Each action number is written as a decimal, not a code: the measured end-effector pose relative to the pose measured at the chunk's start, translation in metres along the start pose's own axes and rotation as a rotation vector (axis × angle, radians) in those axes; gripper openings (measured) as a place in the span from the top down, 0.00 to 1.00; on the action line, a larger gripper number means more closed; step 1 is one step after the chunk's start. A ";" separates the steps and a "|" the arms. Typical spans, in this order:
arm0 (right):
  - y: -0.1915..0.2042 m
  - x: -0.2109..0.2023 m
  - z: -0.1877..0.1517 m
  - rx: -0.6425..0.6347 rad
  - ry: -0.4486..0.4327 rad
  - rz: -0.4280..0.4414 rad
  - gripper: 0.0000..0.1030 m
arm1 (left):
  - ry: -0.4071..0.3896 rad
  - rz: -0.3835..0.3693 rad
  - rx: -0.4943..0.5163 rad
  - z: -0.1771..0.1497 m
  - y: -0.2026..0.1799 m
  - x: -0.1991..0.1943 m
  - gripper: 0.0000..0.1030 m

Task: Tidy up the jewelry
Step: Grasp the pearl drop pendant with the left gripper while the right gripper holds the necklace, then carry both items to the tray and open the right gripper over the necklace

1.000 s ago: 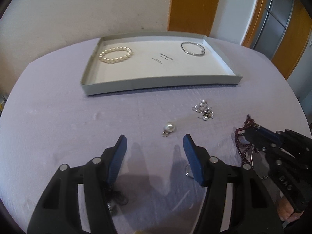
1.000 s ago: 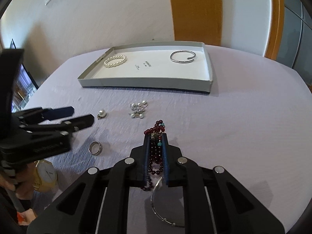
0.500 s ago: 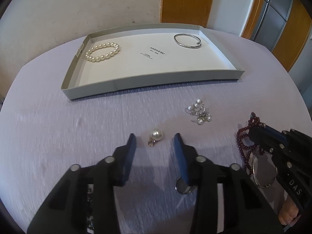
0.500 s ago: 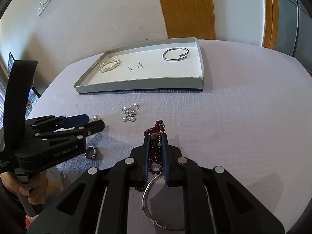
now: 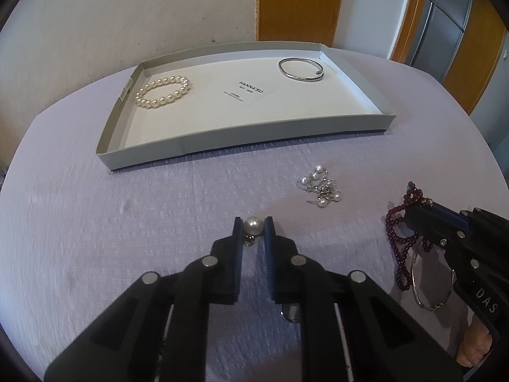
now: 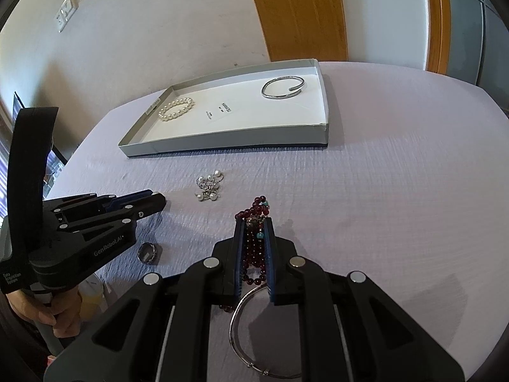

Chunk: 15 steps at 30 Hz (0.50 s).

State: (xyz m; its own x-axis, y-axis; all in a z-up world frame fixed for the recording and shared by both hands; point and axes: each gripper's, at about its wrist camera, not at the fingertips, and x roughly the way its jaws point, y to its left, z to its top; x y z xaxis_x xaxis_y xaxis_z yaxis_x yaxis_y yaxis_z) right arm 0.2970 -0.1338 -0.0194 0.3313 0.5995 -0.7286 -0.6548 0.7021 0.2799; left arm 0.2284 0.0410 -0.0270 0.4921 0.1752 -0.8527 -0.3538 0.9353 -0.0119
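My left gripper (image 5: 253, 226) is shut on a pearl pendant (image 5: 253, 226) on the lilac tablecloth. My right gripper (image 6: 254, 226) is shut on a dark red bead bracelet (image 6: 254, 248), also seen in the left wrist view (image 5: 401, 232). A grey shallow tray (image 5: 254, 138) at the back holds a pearl bracelet (image 5: 163, 91) on its left and a silver bangle (image 5: 301, 69) on its right. A cluster of pearl earrings (image 5: 319, 186) lies between the grippers and the tray.
A silver bangle (image 6: 251, 340) lies under my right gripper. A dark ring (image 6: 148, 252) lies by the left gripper (image 6: 140, 205). A wall and a wooden door (image 5: 300, 3) stand behind the round table (image 6: 397, 175).
My left gripper moved forward and closed from wide open onto the pearl pendant. My right gripper stayed shut on the red bracelet.
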 end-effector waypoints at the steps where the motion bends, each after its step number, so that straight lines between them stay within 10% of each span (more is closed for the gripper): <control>1: 0.000 0.000 0.000 0.000 -0.001 0.000 0.88 | 0.000 -0.002 -0.001 0.000 0.000 0.000 0.87; 15: 0.008 -0.007 0.002 -0.010 -0.019 -0.003 0.88 | -0.023 -0.008 -0.021 0.001 0.005 -0.011 0.87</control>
State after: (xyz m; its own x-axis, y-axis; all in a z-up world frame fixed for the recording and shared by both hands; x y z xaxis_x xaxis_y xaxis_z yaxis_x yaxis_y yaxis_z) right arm 0.2913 -0.1314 -0.0108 0.3464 0.6047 -0.7172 -0.6603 0.7002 0.2715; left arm 0.2221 0.0437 -0.0173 0.5130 0.1751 -0.8403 -0.3667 0.9299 -0.0301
